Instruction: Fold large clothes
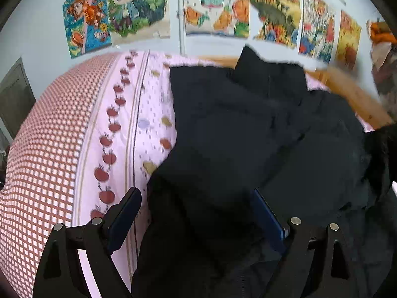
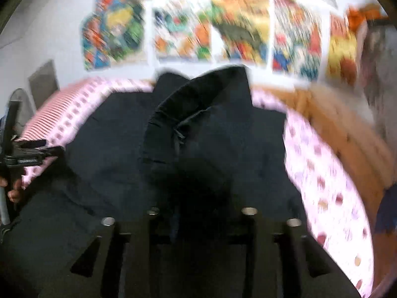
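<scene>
A large black jacket (image 1: 248,129) lies spread on a pink bed sheet (image 1: 148,114); it fills the middle of the right wrist view (image 2: 119,136), where its hood (image 2: 198,99) lies at the far end. My left gripper (image 1: 196,196) is open over the jacket's near left edge, with black cloth between its fingers (image 1: 129,206). My right gripper (image 2: 201,213) is shut on a fold of the black jacket and holds it up close to the camera; that view is blurred. The left gripper also shows at the left edge of the right wrist view (image 2: 37,154).
A red-and-white checked cover (image 1: 42,154) lies on the bed's left part. A wall with colourful posters (image 1: 213,7) stands behind the bed. A wooden bed frame (image 2: 347,134) runs along the right side.
</scene>
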The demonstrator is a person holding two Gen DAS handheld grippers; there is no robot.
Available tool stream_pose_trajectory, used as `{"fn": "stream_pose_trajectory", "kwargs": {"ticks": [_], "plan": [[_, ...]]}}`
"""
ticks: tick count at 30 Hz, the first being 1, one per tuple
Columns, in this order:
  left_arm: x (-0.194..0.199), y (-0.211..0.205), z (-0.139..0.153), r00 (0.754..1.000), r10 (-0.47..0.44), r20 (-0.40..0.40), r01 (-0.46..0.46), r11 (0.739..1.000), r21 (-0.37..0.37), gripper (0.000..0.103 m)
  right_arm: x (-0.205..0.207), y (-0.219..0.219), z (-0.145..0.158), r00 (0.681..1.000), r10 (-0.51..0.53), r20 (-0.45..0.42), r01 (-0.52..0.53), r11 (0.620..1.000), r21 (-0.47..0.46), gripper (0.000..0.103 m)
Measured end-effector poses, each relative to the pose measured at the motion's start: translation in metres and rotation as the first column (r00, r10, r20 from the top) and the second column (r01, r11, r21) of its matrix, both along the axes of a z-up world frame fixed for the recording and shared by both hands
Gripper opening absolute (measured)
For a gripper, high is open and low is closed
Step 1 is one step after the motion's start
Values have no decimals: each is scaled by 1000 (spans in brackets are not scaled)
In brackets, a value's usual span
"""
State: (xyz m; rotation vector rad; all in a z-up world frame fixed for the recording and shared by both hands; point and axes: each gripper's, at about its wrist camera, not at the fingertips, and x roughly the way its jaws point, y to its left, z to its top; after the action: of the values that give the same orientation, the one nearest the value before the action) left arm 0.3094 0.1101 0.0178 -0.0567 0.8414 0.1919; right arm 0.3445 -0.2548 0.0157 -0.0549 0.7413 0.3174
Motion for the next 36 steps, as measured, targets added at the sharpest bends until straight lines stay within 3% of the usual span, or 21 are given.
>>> {"fn": "stream_pose_trajectory", "kwargs": {"ticks": [4,6,11,14,21,23,26,28,31,33,36], "plan": [[1,10,-6,1000,11,-18,-12,998,-58,89,8,-46,-23,990,-103,-100,113,989,95,69],[-1,13,-1,1000,7,11,-6,996,-88,89,8,-71,-23,981,-161,-112,177,972,156,77],[1,2,15,995,-39,92,47,995,-86,89,11,-73,-16,978,-205,-30,207,971,118,78],[11,-15,21,990,-92,107,98,994,-49,89,8,-63,1,974,-214,71,208,974,88,78],[41,-52,13,984,-166,68,164,986,35,89,1,-51,31,944,-234,232,222,972,73,78],[49,-59,5,983,-182,36,180,983,44,89,-2,-44,32,954,-192,232,182,981,64,85],[54,-64,-4,983,-185,12,184,981,63,89,3,-24,18,981,-93,171,91,996,21,85],[56,-64,-11,983,-184,-7,184,981,61,94,12,-8,1,996,-31,86,33,999,-29,85],[60,-63,-26,986,-157,-51,160,985,70,103,27,8,-26,1000,8,-26,-10,995,-95,85],[62,-60,-34,986,-154,-69,157,987,44,103,39,13,-44,994,15,-109,-28,993,-117,85],[62,-59,-42,986,-154,-70,157,987,38,103,45,10,-61,988,-4,-156,-12,995,-102,95]]}}
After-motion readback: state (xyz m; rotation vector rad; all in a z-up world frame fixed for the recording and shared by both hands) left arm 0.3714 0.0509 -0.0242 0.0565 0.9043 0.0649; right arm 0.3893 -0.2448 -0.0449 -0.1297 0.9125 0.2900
